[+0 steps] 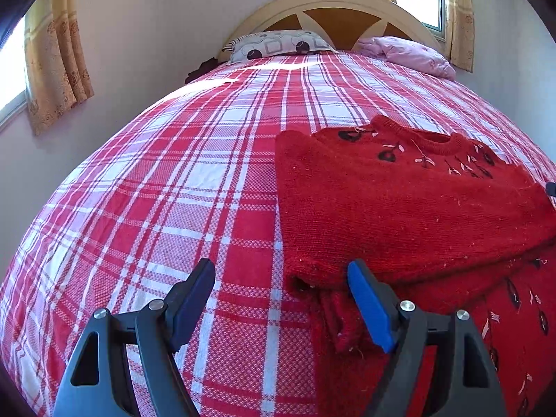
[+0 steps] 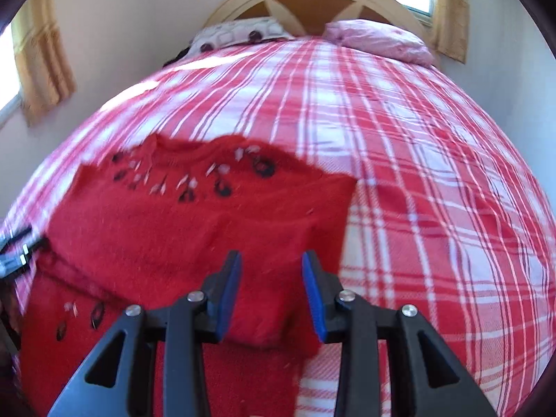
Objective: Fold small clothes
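A small red knitted sweater (image 1: 399, 205) with black and pink embroidery near the collar lies on the plaid bed; both sides are folded in over its body. It also shows in the right wrist view (image 2: 194, 215), somewhat blurred. My left gripper (image 1: 281, 299) is open and empty, just above the sweater's near left corner, with its right pad over the fabric edge. My right gripper (image 2: 271, 292) is open and empty, low over the sweater's near right part. The left gripper's tip shows at the left edge of the right wrist view (image 2: 17, 257).
The bed has a red and white plaid cover (image 1: 173, 191). A patterned pillow (image 1: 278, 45) and a pink pillow (image 1: 406, 54) lie by the curved headboard (image 1: 333, 7). Walls and curtained windows flank the bed.
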The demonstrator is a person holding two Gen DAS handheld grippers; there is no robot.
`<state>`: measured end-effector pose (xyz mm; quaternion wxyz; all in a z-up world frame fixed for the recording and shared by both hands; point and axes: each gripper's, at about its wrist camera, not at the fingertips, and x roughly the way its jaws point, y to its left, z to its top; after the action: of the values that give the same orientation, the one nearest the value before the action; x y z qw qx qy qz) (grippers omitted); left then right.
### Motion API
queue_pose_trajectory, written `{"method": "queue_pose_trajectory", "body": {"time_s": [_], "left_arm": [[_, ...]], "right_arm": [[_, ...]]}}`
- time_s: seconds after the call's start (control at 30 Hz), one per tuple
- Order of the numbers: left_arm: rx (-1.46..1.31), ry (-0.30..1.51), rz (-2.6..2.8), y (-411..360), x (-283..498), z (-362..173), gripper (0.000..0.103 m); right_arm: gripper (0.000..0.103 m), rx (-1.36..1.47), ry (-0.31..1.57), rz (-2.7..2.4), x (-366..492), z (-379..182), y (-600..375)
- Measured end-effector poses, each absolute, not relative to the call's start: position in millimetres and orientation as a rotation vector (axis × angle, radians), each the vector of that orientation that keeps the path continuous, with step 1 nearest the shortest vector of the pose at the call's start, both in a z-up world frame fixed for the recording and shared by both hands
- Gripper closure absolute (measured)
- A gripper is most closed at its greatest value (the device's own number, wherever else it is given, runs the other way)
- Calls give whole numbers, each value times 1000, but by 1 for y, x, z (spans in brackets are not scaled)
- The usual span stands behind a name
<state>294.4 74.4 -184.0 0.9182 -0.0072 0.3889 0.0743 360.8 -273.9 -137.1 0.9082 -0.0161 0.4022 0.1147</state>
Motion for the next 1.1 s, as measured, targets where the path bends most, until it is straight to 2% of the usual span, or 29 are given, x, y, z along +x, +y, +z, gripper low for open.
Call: {"method": "queue_pose_trajectory", "body": {"time_s": [0.27, 0.3, 0.33, 0.47, 0.53, 0.67, 0.77, 0.83, 0.87, 0.97, 1.1], "left_arm": [[-34, 797, 149, 76, 292, -187, 22], [-29, 795, 152, 75, 292, -187, 22], [-22, 791, 154, 74, 292, -187, 22], [13, 789, 159, 68, 292, -188, 21], [29, 796, 161, 66, 294, -189, 16], [17, 795, 154, 68, 293, -189, 15], [-27, 748, 164, 76, 285, -183, 15], [-49, 738, 176, 81, 283, -182, 15], [-51, 751, 177, 81, 284, -183, 15], [-34, 810, 156, 77, 294, -190, 15], [2, 835, 157, 72, 297, -194, 11]], "right_arm": [[68, 28, 971, 254, 407, -155, -277], [81, 1, 974, 244, 407, -158, -272], [89, -16, 980, 233, 408, -160, -269], [92, -32, 900, 184, 401, -147, -267], [92, -44, 866, 144, 402, -143, -268], [91, -137, 903, 82, 415, -166, -259], [84, -113, 886, 74, 410, -167, -263], [54, -99, 859, 69, 397, -158, -268], [51, -84, 847, 91, 390, -153, -269], [52, -76, 846, 182, 367, -147, -264], [50, -147, 944, 160, 360, -170, -260]]}}
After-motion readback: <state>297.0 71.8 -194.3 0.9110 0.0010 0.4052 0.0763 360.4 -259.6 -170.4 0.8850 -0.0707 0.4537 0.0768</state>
